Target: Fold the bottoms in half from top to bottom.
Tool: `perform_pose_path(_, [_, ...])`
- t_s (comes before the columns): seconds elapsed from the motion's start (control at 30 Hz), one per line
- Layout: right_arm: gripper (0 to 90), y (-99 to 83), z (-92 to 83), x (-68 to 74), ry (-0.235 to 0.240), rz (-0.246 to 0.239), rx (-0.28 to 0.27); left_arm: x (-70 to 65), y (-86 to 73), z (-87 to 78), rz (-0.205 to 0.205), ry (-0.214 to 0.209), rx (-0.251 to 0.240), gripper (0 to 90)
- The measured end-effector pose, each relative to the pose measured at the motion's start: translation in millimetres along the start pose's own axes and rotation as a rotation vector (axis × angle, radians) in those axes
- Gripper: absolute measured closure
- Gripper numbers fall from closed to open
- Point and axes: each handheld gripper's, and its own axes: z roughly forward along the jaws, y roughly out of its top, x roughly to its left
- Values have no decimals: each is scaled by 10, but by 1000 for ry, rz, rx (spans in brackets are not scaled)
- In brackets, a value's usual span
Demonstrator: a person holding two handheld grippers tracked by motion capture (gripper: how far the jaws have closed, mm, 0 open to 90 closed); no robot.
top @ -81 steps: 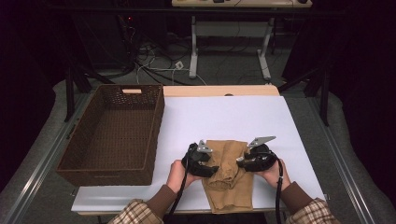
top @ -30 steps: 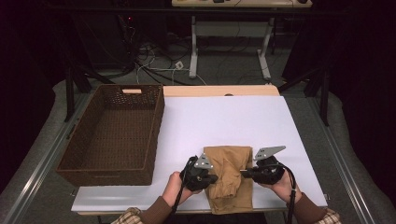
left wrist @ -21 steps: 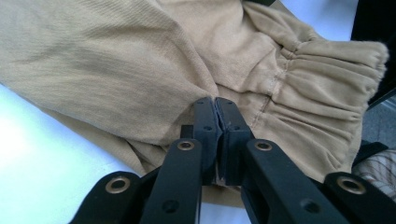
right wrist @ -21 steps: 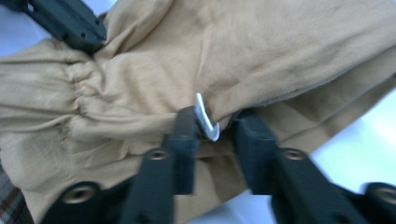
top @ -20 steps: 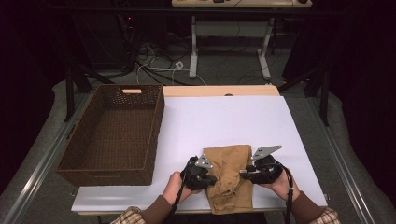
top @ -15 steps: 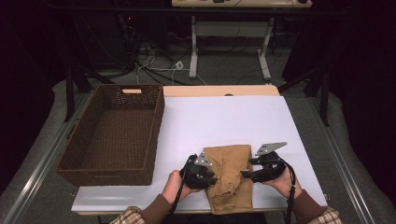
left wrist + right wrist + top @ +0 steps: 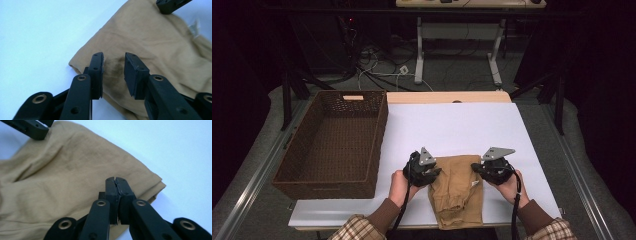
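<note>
I see the folded tan garment (image 7: 457, 190) lying flat on the white table (image 7: 452, 125) near its front edge, right of the brown wicker basket (image 7: 332, 142), with my two grippers at its far corners. The left gripper (image 7: 113, 67) stands over the garment's left far corner with a narrow gap between its jaws, which have just been closing; fabric shows in the gap, though the pads do not press it. The right gripper (image 7: 116, 185) sits at the right far corner with jaws pressed together, and I cannot tell whether any cloth is pinched between them.
</note>
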Motion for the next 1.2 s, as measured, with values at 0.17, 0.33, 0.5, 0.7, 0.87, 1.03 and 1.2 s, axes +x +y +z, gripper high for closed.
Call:
perform_pose_path(0.17, [900, -50, 132, -4, -20, -14, 81, 13, -57, 118, 10, 31, 42, 754])
perform_pose_path(0.33, [900, -79, 179, -8, -14, -13, 106, 39, -105, 189, 4, 42, 74, 769])
perform_pose_path(0.5, [871, -92, 172, -18, -3, 4, 100, 62, -114, 169, -12, 40, 66, 742])
perform_pose_path(0.7, [576, -98, 96, -35, 12, 28, 72, 154, -135, 72, -74, -12, 44, 501])
perform_pose_path(0.87, [405, -112, 46, -59, 0, 50, 77, 103, -131, -7, -78, -16, 48, 345])
perform_pose_path(1.03, [322, -133, 10, -66, 12, 75, 72, 43, -135, -68, -56, -28, 66, 220])
perform_pose_path(1.2, [245, -145, -1, -76, 19, 85, 79, 10, -162, -71, -46, -27, 91, 170])
